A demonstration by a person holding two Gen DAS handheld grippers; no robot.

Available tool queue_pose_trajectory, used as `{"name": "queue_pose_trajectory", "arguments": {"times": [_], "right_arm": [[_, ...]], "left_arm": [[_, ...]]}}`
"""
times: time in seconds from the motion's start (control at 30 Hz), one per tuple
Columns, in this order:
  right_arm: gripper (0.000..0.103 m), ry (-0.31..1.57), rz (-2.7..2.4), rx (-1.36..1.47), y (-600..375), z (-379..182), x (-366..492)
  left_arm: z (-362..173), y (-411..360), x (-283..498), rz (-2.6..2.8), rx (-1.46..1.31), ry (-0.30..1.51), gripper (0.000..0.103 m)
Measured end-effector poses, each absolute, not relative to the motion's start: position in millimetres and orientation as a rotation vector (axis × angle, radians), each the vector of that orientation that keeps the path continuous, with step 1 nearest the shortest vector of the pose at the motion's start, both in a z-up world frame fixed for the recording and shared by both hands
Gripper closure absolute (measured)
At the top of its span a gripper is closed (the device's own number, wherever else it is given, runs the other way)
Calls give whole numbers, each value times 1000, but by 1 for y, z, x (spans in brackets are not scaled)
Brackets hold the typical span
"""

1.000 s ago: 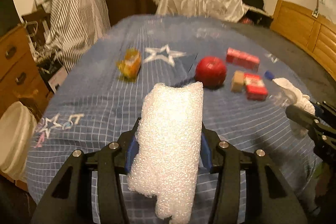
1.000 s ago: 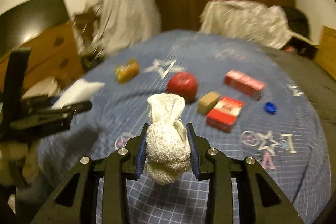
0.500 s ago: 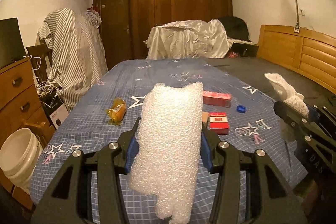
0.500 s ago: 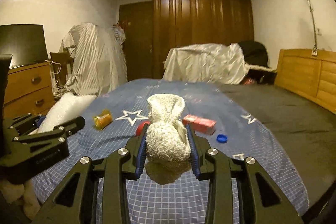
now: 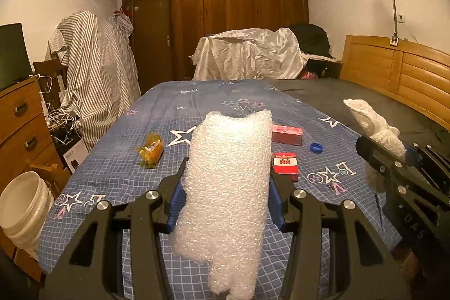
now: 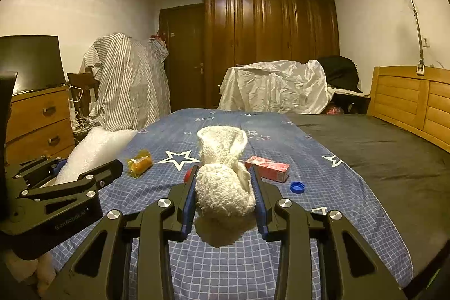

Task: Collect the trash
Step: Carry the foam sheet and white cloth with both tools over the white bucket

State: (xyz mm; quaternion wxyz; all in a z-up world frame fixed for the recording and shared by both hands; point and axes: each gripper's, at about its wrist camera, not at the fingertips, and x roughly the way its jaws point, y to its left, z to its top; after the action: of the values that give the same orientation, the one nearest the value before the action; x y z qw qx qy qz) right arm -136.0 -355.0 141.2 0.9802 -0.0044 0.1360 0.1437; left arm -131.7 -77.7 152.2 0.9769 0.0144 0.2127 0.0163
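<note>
Bubble wrap (image 5: 227,187) sits clamped between the blue pads of the left hand-held gripper (image 5: 226,179), held up over the near end of the bed (image 5: 118,167). The right hand-held gripper (image 6: 225,187) is closed on a wad of white fluffy cloth (image 6: 222,176), also above the near end of the bed. Compared with a second ago both tools have tipped up from looking down at the bedspread to a level view of the room, and little has changed in the last half second; the grips are unchanged.

On the bed beyond the bubble wrap lie a yellow-orange wrapped packet (image 5: 152,149) to the left, a red carton (image 5: 287,134) and a red-and-white box (image 5: 286,165) to the right, and a blue bottle cap (image 5: 317,147) further right. The wrap hides the stretch of bedspread straight ahead. A white plastic bucket (image 5: 24,210) stands on the floor left of the bed, by a wooden dresser (image 5: 19,117).
</note>
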Motion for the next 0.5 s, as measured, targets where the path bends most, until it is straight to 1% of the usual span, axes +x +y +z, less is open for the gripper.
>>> {"name": "queue_pose_trajectory", "arguments": {"times": [0.23,0.5], "right_arm": [[67,276,343,-16,-346,150,-119],[67,270,480,-49,-278,168,-95]], "left_arm": [[161,-55,-130,80,13,422,56],[174,9,-131,204,-16,417,56]]}}
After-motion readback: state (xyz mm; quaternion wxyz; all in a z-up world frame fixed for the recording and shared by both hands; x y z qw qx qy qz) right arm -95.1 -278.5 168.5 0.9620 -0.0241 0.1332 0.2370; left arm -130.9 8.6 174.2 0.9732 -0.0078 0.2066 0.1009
